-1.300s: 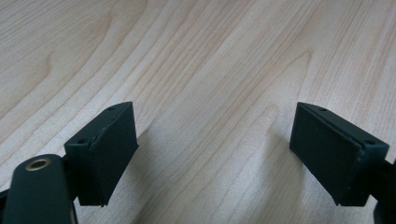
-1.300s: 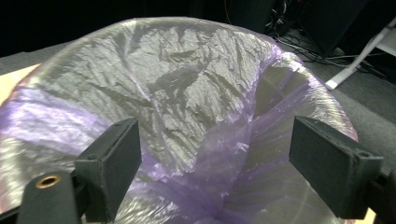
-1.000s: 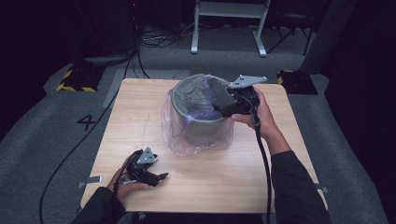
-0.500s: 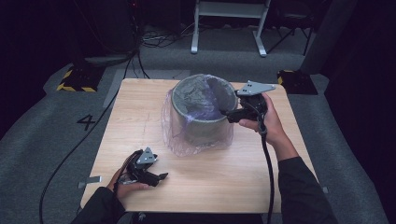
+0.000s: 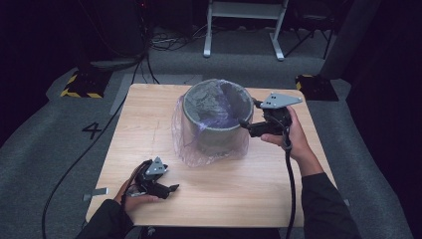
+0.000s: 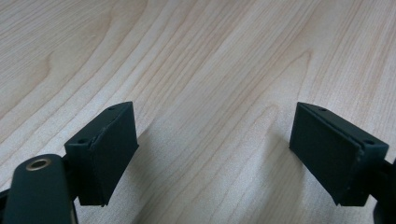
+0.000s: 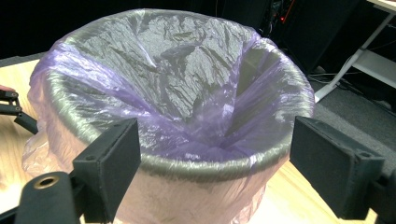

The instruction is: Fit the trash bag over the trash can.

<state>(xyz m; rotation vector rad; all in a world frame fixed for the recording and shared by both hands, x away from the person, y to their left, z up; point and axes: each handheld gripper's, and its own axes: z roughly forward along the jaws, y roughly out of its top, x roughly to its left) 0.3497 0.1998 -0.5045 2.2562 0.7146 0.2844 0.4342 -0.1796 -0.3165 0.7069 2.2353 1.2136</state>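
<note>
A grey round bin (image 5: 216,119) stands near the middle of the wooden table (image 5: 149,124), lined with a thin purple plastic bag (image 5: 199,144) that drapes over its rim and down its outside. My right gripper (image 5: 244,124) is open just right of the bin's rim, jaws pointing at it. In the right gripper view the bin (image 7: 187,163) and its liner (image 7: 177,84) sit close ahead, beyond the wide-apart pads (image 7: 114,158). My left gripper (image 5: 171,189) rests open on the table near the front left corner. In the left gripper view its pads (image 6: 109,144) frame bare wood.
The table's front edge lies just below my left hand (image 5: 132,199). Grey carpet surrounds the table, with a black cable (image 5: 74,159) at the left and a white metal frame (image 5: 244,25) at the back. A dark block (image 5: 313,84) sits off the far right corner.
My right gripper has drawn back to the right, from over the bin's opening to just outside its rim. The left gripper has stayed put.
</note>
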